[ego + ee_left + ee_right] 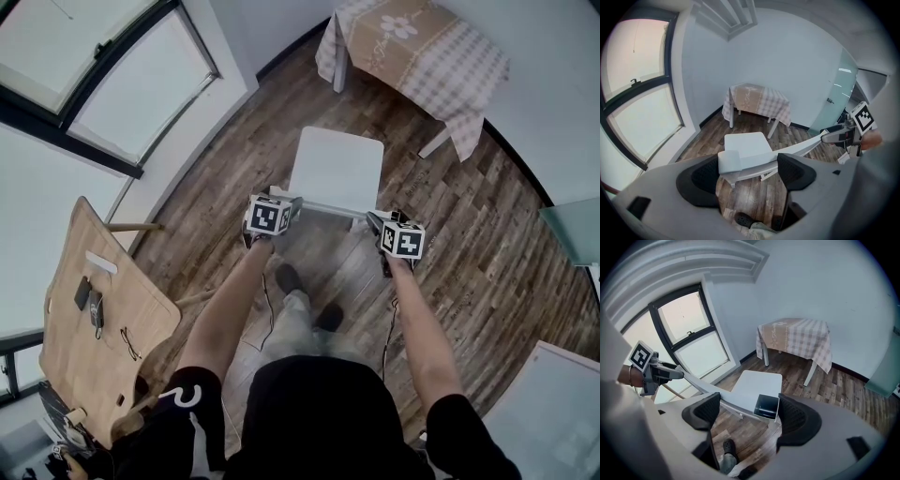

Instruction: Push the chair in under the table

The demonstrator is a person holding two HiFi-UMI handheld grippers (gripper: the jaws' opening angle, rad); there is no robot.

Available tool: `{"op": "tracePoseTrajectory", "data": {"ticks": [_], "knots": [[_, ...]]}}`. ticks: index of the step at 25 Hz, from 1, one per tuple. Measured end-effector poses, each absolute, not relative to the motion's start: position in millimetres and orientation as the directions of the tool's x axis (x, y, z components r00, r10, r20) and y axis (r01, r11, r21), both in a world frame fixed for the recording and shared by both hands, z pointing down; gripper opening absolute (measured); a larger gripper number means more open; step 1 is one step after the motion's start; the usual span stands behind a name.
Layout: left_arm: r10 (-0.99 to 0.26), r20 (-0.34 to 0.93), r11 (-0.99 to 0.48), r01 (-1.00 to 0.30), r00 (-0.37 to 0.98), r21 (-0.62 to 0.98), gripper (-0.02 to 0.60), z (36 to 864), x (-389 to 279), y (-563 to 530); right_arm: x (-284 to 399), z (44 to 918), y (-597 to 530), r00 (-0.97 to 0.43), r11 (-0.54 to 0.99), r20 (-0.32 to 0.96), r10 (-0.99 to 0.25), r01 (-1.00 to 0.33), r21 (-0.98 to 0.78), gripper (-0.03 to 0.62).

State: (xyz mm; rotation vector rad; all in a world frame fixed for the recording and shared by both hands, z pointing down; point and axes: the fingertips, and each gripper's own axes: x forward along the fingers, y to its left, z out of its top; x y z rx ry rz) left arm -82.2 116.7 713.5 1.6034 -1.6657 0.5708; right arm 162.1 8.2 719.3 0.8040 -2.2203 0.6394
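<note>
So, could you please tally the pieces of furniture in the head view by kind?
White chair: 1
Table with checked cloth: 1
Wooden table: 1
Total: 3

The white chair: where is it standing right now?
In the head view's centre, the white chair stands short of the checked-cloth table, its backrest spanning the left gripper and right gripper.
</note>
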Motion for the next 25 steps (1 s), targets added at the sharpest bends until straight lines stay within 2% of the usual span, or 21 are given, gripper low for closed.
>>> {"op": "tracePoseTrajectory", "data": {"ticks": [25], "knots": [[-0.654,0.748,0.031,-0.984,0.114,0.177,0.376,714,-136,33,118,716,-55,-0.475,0.610,0.757,-0.449,-0.782,-0.129,0.402]]}}
